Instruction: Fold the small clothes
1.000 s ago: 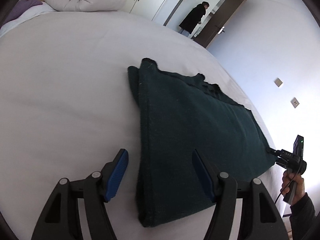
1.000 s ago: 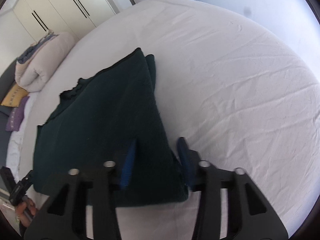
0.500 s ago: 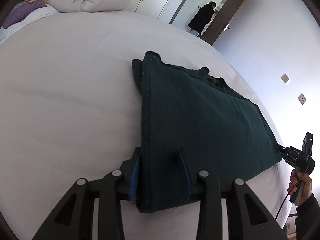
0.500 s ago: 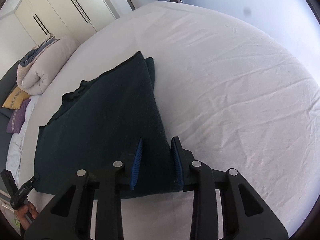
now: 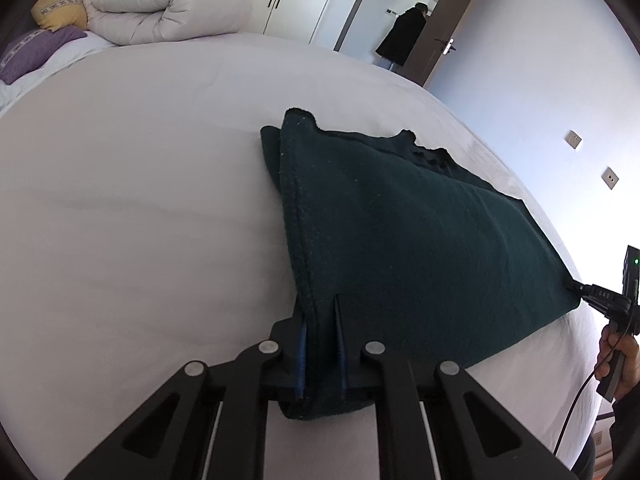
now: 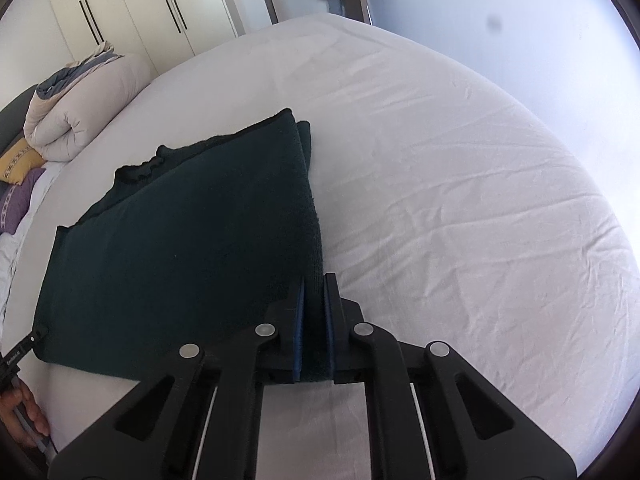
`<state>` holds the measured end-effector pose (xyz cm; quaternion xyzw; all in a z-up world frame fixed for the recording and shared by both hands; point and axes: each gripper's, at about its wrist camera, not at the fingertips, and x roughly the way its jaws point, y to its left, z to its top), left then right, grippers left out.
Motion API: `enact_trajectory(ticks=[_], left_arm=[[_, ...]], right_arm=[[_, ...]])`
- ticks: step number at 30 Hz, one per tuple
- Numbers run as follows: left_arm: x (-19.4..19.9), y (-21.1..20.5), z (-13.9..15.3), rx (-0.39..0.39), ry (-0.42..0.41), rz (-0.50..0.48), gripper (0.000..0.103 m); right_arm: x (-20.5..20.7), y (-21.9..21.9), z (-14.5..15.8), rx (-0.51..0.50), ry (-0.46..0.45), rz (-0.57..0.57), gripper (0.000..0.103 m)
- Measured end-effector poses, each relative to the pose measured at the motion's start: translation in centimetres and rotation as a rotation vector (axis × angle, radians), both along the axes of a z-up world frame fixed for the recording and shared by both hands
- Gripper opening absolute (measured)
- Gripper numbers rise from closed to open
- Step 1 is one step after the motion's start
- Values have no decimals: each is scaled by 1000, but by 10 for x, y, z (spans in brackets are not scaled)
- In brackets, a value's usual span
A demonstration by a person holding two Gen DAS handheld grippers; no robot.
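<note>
- Left gripper (image 5: 320, 354): blue pads clenched on the near left corner of the dark green garment (image 5: 400, 248), cloth bunched thick between them.
- Right gripper (image 6: 314, 334): jaws likewise closed tight on the near right corner, a narrow strip of knit pinched in the gap.
- Garment lies flat on the white bed sheet (image 6: 460, 200), already doubled; stacked layers show along both side edges. Far edge is ragged and uneven, probably the neckline or hem.
- Near edge spans between the two grippers and sits close to the bed's edge.
- Judgement: step in hand is the lift-and-carry for the next fold, near edge over toward the far edge.
- To do it well: raise both corners together at equal height, keep the span between them taut so the middle does not sag, and check that all layers are caught. A dropped under-layer would spoil the fold.
- Lay down with side edges aligned before letting go.
- Beyond: rolled duvet (image 5: 168, 12) and pillows at the bed's head, well apart. A figure in dark clothes stands by the open door.
</note>
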<state>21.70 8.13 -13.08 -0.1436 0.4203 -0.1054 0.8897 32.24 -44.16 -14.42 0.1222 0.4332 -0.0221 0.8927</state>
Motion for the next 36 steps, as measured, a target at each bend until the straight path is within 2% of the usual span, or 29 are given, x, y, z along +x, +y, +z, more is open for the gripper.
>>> enact_trajectory(ticks=[5,10,16,19,21,22,26,27,29,31,34,36], left_arm=[[-3,4,-2,-22,15,10,11],[-11,1,-2,-8,12,10,11],[-5,5,-11,-43,38,20,12],[-2,8,-13,-63,56,13,21],[-2,11,-8,-60,60,22,38],[-3,11,-2,-36,56,35,41],[-14,9,46,106,-115,75,54],[-12,5,56,115,-142,65,58],[1,-17,66,98,-141,-26,59],[14,-44,62,105,-124,-106,60],[35,-74,33,127,-56,-170,64],[47,-79,6,157,9,-173,61]], right_arm=[[-2,-7,-5,32,7,-17,7],[-9,-5,0,26,5,-16,5],[-6,-19,-26,73,49,-19,5],[-7,-20,-24,77,34,-6,8],[-10,-21,-18,78,51,-15,13],[-11,-22,-14,82,60,-25,14],[-26,-24,20,44,-23,-91,15],[-26,-22,26,50,-36,-88,15],[-23,-8,36,156,-70,-32,15],[-9,22,33,317,-61,55,15],[19,86,4,556,32,216,15],[31,115,-19,627,88,247,15]])
